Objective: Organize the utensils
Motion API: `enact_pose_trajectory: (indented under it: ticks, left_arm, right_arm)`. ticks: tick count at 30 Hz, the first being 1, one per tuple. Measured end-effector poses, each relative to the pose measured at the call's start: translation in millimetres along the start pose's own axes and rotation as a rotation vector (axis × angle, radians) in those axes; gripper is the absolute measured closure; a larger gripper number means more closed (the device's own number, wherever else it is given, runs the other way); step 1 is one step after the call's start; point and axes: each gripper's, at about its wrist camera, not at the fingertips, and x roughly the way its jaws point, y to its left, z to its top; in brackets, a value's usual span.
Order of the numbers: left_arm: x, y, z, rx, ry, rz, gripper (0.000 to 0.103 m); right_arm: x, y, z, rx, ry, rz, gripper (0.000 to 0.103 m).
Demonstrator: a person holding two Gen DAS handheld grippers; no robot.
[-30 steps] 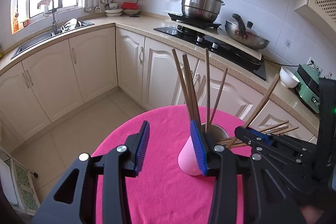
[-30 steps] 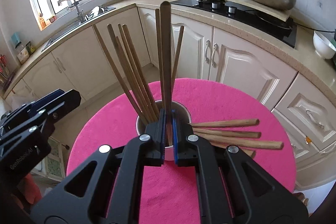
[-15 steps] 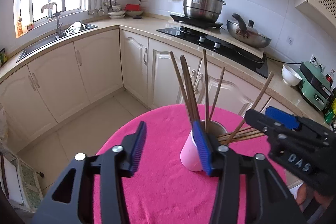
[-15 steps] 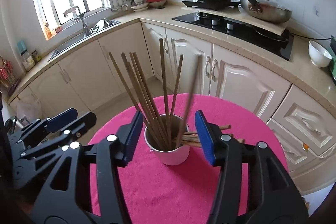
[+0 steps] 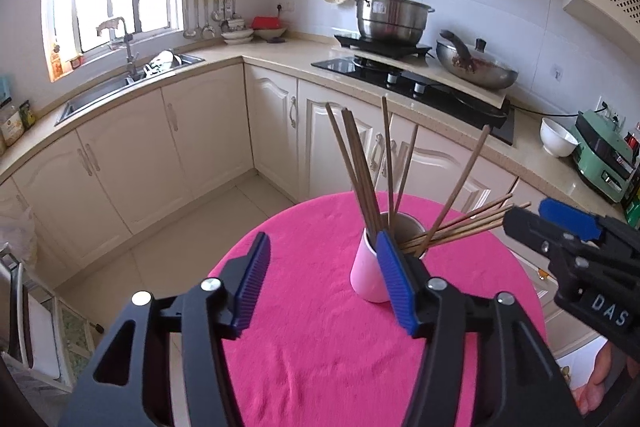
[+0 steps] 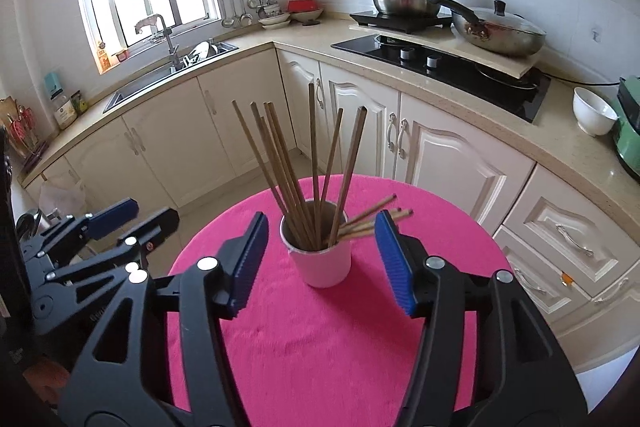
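Two spread, empty hand-held grippers, left (image 5: 324, 283) and right (image 6: 320, 263), flanking chopstick cup (image 6: 320, 259) on pink cloth (image 6: 320, 339).

Matt wooden chopsticks (image 6: 316, 163), smooth glossy cup (image 6: 326, 263), fuzzy pink cloth (image 6: 320, 347)

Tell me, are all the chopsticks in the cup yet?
Not yet. Several chopsticks already stand in the cup. Both the right gripper and the left gripper are open, holding nothing. A few loose chopsticks lie on the pink tablecloth behind it.
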Motion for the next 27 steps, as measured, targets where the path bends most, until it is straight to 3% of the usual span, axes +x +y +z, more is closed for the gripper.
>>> enact_pose_trajectory:
  ticks: [5, 13, 21, 27]
  left_arm:
    - [-29, -1, -1, 0.025, -0.023, -0.003, 0.045]
    - [-103, 21, -7, 0.02, -0.12, -0.07, 0.04]
    - [-210, 76, -33, 0.075, -0.224, -0.121, 0.03]
    - [-285, 117, -65, 0.116, -0.264, -0.107, 0.03]
  right_arm:
    - [-33, 9, -9, -0.003, -0.021, -0.037, 0.035]
    - [-100, 48, -27, -0.011, -0.082, -0.115, 0.032]
    - [-200, 134, -71, 0.037, -0.201, -0.198, 0.026]
    - [-261, 208, -100, 0.015, -0.291, -0.219, 0.022]
